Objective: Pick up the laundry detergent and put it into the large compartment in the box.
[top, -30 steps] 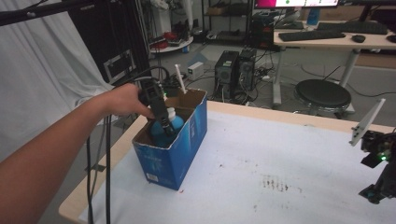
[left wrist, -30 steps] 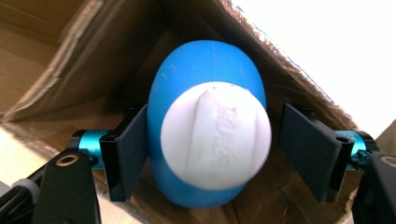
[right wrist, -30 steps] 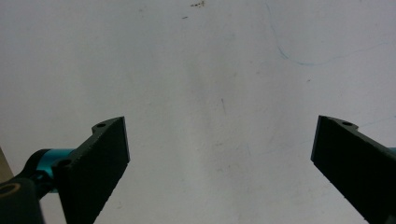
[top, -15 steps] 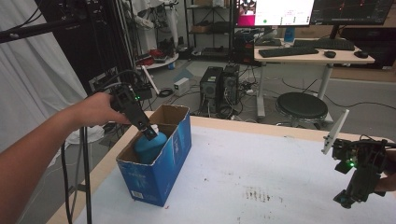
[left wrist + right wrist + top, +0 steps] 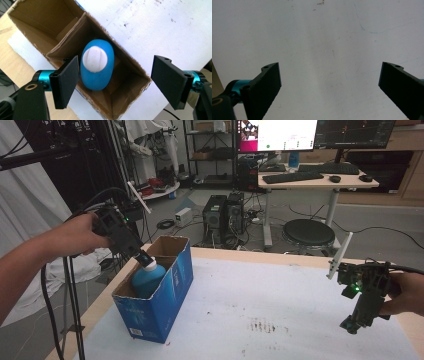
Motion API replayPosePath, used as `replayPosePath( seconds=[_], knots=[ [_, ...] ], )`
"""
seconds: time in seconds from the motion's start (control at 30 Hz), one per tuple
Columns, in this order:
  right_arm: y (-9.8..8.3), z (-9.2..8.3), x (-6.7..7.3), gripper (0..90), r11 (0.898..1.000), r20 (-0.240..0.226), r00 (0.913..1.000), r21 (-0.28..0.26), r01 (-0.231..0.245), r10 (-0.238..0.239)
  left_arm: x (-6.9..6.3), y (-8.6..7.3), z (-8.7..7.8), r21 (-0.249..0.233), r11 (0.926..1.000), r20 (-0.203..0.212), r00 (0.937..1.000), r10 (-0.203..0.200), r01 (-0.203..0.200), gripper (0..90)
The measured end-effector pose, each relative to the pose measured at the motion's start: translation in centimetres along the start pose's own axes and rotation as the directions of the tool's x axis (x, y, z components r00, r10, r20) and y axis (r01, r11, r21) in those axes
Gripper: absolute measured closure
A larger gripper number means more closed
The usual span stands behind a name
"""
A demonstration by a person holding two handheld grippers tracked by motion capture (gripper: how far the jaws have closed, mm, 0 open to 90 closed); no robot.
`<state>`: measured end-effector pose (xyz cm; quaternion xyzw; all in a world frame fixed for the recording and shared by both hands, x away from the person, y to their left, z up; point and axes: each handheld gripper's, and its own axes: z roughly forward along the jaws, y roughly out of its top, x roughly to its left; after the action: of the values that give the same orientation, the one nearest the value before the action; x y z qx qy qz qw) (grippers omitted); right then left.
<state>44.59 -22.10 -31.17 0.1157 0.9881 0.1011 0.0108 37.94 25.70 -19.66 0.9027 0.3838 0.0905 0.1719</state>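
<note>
My left gripper (image 5: pixel 141 256) hangs over the open blue cardboard box (image 5: pixel 165 306) at the table's left edge, its jaws standing wide apart with nothing pressed between them. They have just been opening, and the blue bottle (image 5: pixel 97 65) with its white cap (image 5: pixel 93 58) sits between them untouched. In the left gripper view the left pad is just beside the bottle's shoulder and the right pad is well clear. The bottle stands upright in the near compartment of the box, beside the cardboard divider (image 5: pixel 67 41).

My right gripper (image 5: pixel 352 322) hovers low over the bare white table (image 5: pixel 280 295) at the far right, jaws fully spread and holding nothing.

The risks I see:
- the left pad sits so near the bottle that pulling away crooked could catch the shoulder and tip it against the divider;
- the box is light and near the table's edge, so a snag on its torn rim could drag it off;
- the trailing cable could hook the box flap.
</note>
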Motion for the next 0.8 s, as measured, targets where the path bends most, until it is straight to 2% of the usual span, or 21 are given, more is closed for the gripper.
replayPosePath(
  seconds=[0.07, 0.13, 0.17, 0.2, 0.23, 0.27, 0.3, 0.33, 0.37, 0.4, 0.43, 0.47, 0.6, 0.7, 0.77, 0.8],
  knots=[
    [-0.1, -0.1, 0.2, 3.4, 1.000, 0.002, 1.0000, -0.009, 0.000, 0.000, -0.8, 0.7, 0.1, -0.009, 1.0000, 0.030, 0.9995, -0.004, 0.004, 22.8],
    [-0.2, -0.2, 0.2, 3.4, 1.000, 0.004, 1.0000, -0.014, 0.003, -0.003, -1.6, 1.3, 0.3, -0.014, 0.9998, 0.046, 0.9988, 0.015, -0.015, 22.8],
    [-0.2, -0.2, 0.3, 3.4, 1.000, 0.002, 1.0000, -0.013, -0.002, 0.002, -1.6, 1.3, 0.3, -0.014, 0.9998, 0.046, 0.9988, 0.015, -0.015, 22.8],
    [-0.2, -0.2, 0.3, 3.4, 1.000, 0.002, 1.0000, -0.013, -0.002, 0.002, -2.0, 1.6, 0.4, -0.014, 0.9992, 0.058, 0.9976, 0.038, -0.038, 22.8],
    [-0.2, -0.2, 0.4, 3.4, 1.000, 0.002, 1.0000, -0.014, -0.003, 0.003, -3.0, 2.4, 0.9, -0.019, 0.9978, 0.079, 0.9948, 0.064, -0.063, 22.7],
    [-0.3, -0.2, 0.5, 3.4, 1.000, 0.005, 1.0000, -0.016, -0.001, 0.001, -3.0, 2.4, 0.9, -0.019, 0.9978, 0.079, 0.9948, 0.064, -0.063, 22.1],
    [-0.3, -0.2, 0.5, 3.4, 1.000, 0.005, 1.0000, -0.016, -0.001, 0.001, -3.6, 2.8, 1.1, -0.021, 0.9968, 0.082, 0.9935, 0.078, -0.077, 15.5],
    [-0.3, -0.1, 0.5, 3.4, 1.000, 0.005, 1.0000, -0.017, -0.002, 0.002, -4.2, 3.3, 1.5, -0.015, 0.9961, 0.081, 0.9929, 0.088, -0.087, 15.5],
    [-0.3, -0.1, 0.6, 3.4, 1.000, 0.005, 1.0000, -0.018, 0.000, 0.000, -5.2, 3.9, 2.0, -0.015, 0.9936, 0.092, 0.9893, 0.113, -0.112, 11.8],
    [-0.3, -0.1, 0.6, 3.4, 1.000, 0.005, 1.0000, -0.018, 0.000, 0.000, -5.2, 3.9, 2.0, -0.015, 0.9936, 0.092, 0.9893, 0.113, -0.112, 11.7],
    [-0.4, -0.2, 0.8, 3.4, 1.000, 0.007, 1.0000, -0.020, -0.004, 0.004, -6.2, 4.6, 2.5, -0.004, 0.9898, 0.097, 0.9851, 0.142, -0.143, 7.4],
    [-0.4, -0.2, 0.8, 3.4, 1.000, 0.008, 1.0000, -0.022, 0.002, -0.001, -6.2, 4.6, 2.5, -0.004, 0.9898, 0.097, 0.9851, 0.142, -0.143, 3.3],
    [-0.5, -0.5, 1.0, 3.4, 1.000, 0.013, 0.9999, -0.028, 0.001, 0.000, -8.2, 5.9, 3.6, 0.014, 0.9749, 0.115, 0.9689, 0.219, -0.222, 1.6],
    [-0.6, -0.7, 1.2, 3.4, 0.999, 0.020, 0.9998, -0.037, -0.002, 0.003, -9.9, 6.7, 4.5, 0.027, 0.9599, 0.126, 0.9536, 0.273, -0.279, 1.6],
    [-0.7, -0.8, 1.4, 3.4, 0.999, 0.018, 0.9998, -0.039, -0.002, 0.003, -10.8, 7.2, 5.0, 0.042, 0.9547, 0.126, 0.9494, 0.288, -0.295, 1.6],
    [-0.7, -0.8, 1.4, 3.4, 0.999, 0.018, 0.9998, -0.039, -0.002, 0.003, -10.8, 7.2, 5.0, 0.042, 0.9547, 0.126, 0.9494, 0.288, -0.295, 1.6]
  ],
)
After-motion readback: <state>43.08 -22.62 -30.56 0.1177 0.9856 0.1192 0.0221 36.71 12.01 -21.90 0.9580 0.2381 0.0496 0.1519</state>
